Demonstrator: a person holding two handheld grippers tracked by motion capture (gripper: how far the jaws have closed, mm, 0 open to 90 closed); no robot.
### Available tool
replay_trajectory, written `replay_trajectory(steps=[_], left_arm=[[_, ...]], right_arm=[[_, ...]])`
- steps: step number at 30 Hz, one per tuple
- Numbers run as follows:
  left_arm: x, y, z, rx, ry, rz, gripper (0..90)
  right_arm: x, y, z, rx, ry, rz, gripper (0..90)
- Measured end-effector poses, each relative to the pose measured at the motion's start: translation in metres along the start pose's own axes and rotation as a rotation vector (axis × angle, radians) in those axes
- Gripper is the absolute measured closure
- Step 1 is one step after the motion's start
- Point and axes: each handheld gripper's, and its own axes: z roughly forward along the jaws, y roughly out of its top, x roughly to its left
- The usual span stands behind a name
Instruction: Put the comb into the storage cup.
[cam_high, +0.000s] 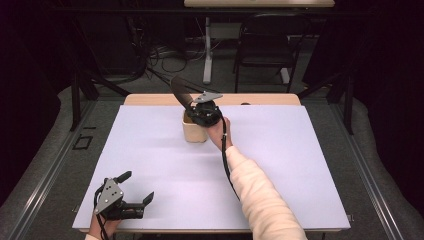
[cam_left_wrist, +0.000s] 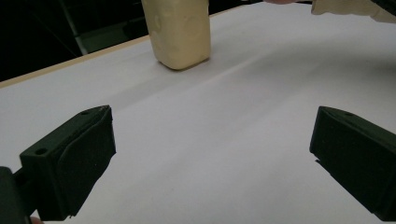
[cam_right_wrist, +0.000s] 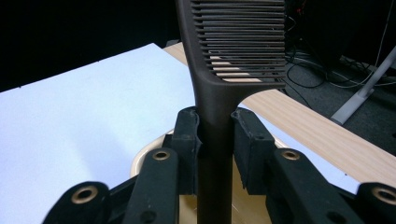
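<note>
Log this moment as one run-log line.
right claw: shut on comb | comb: above beige cup | left claw: open, idle

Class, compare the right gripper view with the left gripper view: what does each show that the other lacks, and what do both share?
Right gripper view: the right gripper shut on the handle of a dark comb, teeth pointing sideways, plus the wooden table edge. Left gripper view: the left gripper open over bare sheet, and a cream sleeve. Both share the white sheet and the cream cup.
</note>
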Motion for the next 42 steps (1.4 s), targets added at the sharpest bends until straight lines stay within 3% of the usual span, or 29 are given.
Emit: replay_trajectory(steps=[22,30,42], left_arm=[[0.0,0.0,0.0,0.001,-0.001,-0.001,0.3],[0.0,0.0,0.0,0.001,-0.002,-0.001,0.4],[0.0,0.0,0.0,0.0,-0.001,-0.002,0.3]], right_arm=[[0.003,-0.005,0.0,0.063,0.001,-0.033,69.2],[0.005,0.001,-0.016,0.054,0.02,-0.014,47.7],[0.009,0.005,-0.039,0.071,0.051,0.0,26.6]])
